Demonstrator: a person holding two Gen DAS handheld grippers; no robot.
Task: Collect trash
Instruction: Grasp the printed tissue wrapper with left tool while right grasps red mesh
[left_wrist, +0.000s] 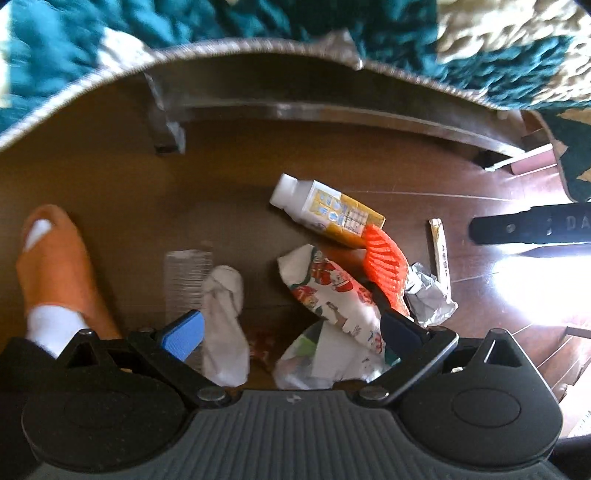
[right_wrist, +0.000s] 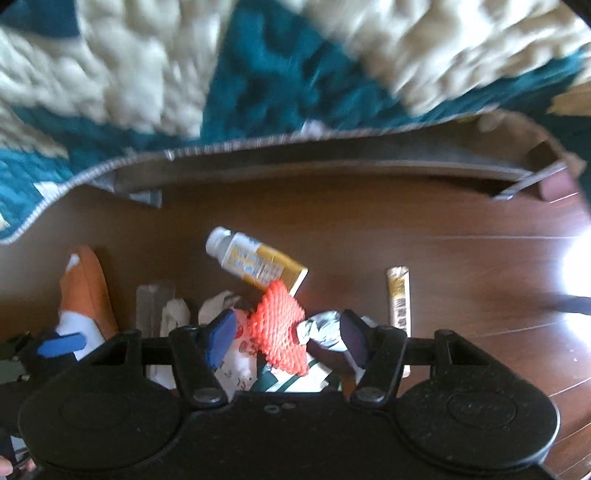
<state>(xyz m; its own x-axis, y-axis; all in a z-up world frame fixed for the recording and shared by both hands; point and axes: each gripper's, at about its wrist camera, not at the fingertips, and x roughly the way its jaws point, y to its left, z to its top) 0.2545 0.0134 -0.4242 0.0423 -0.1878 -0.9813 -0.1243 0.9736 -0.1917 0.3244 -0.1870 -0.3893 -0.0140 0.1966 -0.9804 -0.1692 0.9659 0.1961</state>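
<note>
Here both the left gripper (left_wrist: 291, 332) and the right gripper (right_wrist: 284, 341) hang wide open and empty above the trash pile, so a careless closing can catch the white sock (left_wrist: 225, 314) instead of the orange net (right_wrist: 282, 325).

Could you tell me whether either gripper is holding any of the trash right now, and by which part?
Nothing is held: the left gripper and right gripper both stand open above the trash pile.
</note>
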